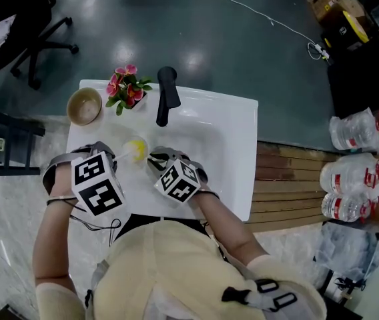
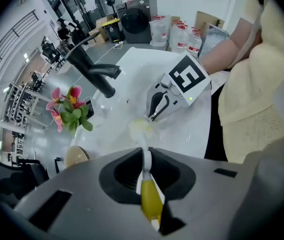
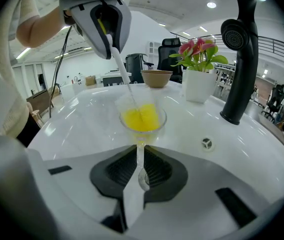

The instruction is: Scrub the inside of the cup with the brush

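Note:
A clear stemmed cup (image 3: pixel 143 115) is held over the white sink (image 1: pixel 229 145), tilted toward the left gripper. My right gripper (image 3: pixel 140 168) is shut on its thin stem. The brush has a white shaft (image 3: pixel 121 70) and a yellow grip (image 2: pixel 150 202); its yellow sponge head (image 3: pixel 141 119) sits inside the cup's bowl. My left gripper (image 2: pixel 145 170) is shut on the brush handle. In the head view the cup (image 1: pixel 136 149) shows as a yellow spot between the left gripper (image 1: pixel 114 160) and the right gripper (image 1: pixel 155 161), close together near the sink's front left.
A black faucet (image 1: pixel 167 96) stands at the back of the sink, with a white pot of pink flowers (image 1: pixel 127 89) and a tan bowl (image 1: pixel 85 105) to its left. The drain (image 3: pixel 207 143) lies in the basin. Water bottles (image 1: pixel 349 179) stand to the right.

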Motion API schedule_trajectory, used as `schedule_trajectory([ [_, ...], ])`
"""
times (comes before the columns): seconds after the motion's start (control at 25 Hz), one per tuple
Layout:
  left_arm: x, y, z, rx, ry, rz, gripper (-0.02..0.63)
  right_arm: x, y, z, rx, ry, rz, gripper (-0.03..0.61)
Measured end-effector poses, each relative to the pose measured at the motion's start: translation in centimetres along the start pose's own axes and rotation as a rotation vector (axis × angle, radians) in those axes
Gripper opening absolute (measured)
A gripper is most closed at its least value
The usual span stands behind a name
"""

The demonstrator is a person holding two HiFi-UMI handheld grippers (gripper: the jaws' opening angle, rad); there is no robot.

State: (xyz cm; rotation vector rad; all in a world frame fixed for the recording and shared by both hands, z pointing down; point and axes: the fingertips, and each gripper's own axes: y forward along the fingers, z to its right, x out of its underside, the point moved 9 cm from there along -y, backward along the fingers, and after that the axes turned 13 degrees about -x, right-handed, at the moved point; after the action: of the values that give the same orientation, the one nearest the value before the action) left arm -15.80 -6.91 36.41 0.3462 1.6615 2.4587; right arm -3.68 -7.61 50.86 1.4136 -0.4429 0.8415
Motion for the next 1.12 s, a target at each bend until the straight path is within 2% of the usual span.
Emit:
schedule_trajectory([
  [0.28, 0.2, 1.6, 0.0, 0.011, -0.045, -0.009, 0.044, 0.1, 0.0, 0.0, 0.002, 0.003, 0.002, 0.051],
  [0.64, 1.3, 2.3, 0.5, -0.011, -0.281, -0.020, 0.044, 0.0, 0.0, 0.2, 0.006, 0.013, 0.004, 0.051],
  [0.84, 1.3, 2.4, 1.3, -0.025, -0.373, -0.041, 0.044, 0.1, 0.0, 0.2, 0.007, 0.019, 0.005, 0.051],
  [0.96, 0.8, 2.2, 2.5, -0.057, -0.367, -0.051, 0.044, 0.1, 0.0, 0.2, 0.010, 0.019, 0.004, 0.051],
  [1.12, -0.1, 2.0, 3.7, -0.104, -0.285, -0.068, 0.044, 0.0, 0.0, 0.2, 0.005, 0.018, 0.004, 0.051],
])
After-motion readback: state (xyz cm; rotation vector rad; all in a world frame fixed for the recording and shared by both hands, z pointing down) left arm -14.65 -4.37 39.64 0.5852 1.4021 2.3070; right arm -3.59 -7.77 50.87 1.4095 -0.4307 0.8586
